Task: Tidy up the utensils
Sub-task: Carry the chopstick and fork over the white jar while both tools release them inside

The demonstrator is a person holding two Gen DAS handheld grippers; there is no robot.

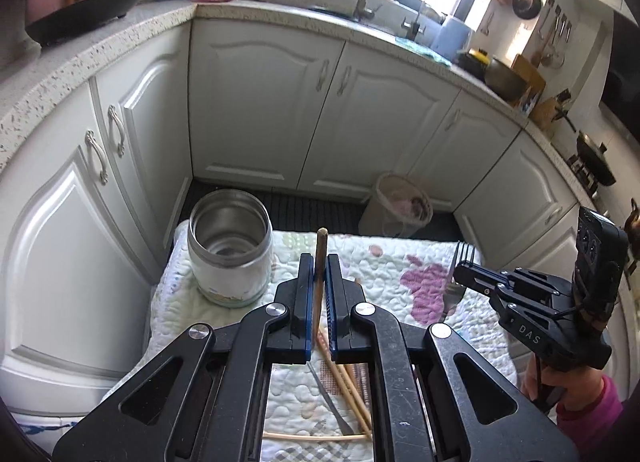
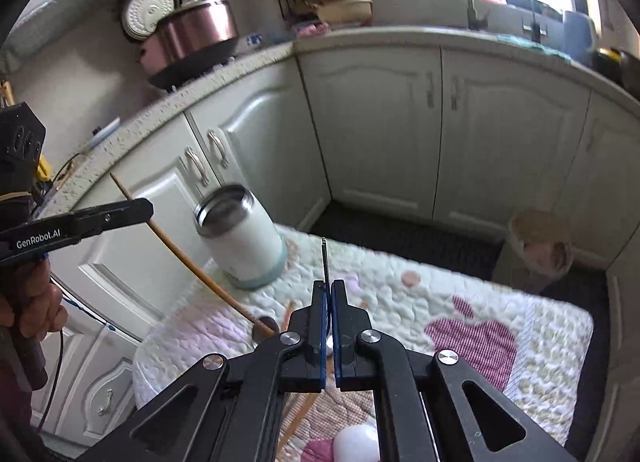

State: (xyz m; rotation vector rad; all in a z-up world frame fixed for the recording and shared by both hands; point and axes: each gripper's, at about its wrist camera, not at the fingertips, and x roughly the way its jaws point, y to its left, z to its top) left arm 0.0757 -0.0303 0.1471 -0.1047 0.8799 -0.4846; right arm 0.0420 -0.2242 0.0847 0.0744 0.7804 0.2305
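My left gripper (image 1: 319, 262) is shut on a wooden spoon (image 1: 320, 258), held above the quilted mat; in the right wrist view the spoon (image 2: 180, 258) slants down from the left gripper (image 2: 140, 207) to its bowl near the mat. My right gripper (image 2: 329, 290) is shut on a metal fork (image 2: 325, 262), seen edge-on; in the left wrist view the fork (image 1: 460, 266) stands tines up in the right gripper (image 1: 460, 272). An open steel-lined white jar (image 1: 230, 248) stands upright at the mat's far left, also in the right wrist view (image 2: 242, 238).
Wooden chopsticks (image 1: 344, 386) and a metal utensil (image 1: 330, 402) lie on the quilted mat (image 1: 380, 262). A white spoon (image 2: 356, 444) lies under my right gripper. White cabinets (image 1: 260, 101) surround the mat; a bin (image 1: 402, 205) stands beyond its far edge.
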